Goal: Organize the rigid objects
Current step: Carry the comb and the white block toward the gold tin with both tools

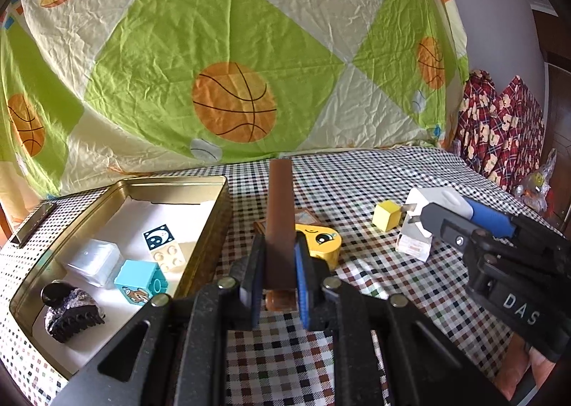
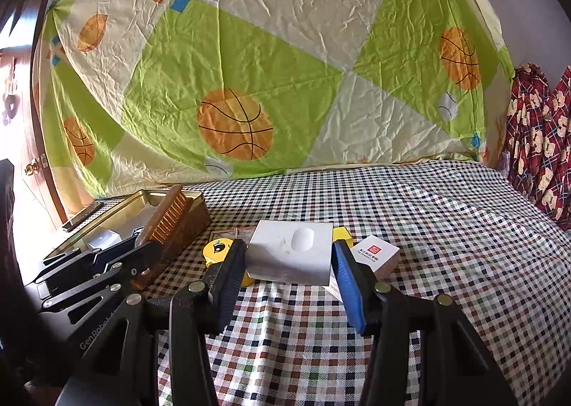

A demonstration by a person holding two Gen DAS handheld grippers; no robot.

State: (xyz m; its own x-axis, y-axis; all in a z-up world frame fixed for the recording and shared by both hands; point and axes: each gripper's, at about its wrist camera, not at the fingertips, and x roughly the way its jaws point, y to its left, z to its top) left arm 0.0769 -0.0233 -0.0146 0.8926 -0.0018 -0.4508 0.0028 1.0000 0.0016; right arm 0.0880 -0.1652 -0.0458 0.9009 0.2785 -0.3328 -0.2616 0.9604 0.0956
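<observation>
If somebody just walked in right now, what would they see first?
Probably the big basketball sheet hanging behind the checkered tablecloth. Next, the left gripper pinching a brown comb beside the gold tin of toy blocks, and the right gripper around a white charger.

daylight bright, entering from left; window area (image 2: 10,113) overexposed in right wrist view. strong fisheye bending and dark vignette at corners. focus sharp.

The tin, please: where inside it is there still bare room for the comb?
The tin has bare white floor along its far end, behind the moon block. Its near half is crowded: clear box, blue block, hair claw.
</observation>
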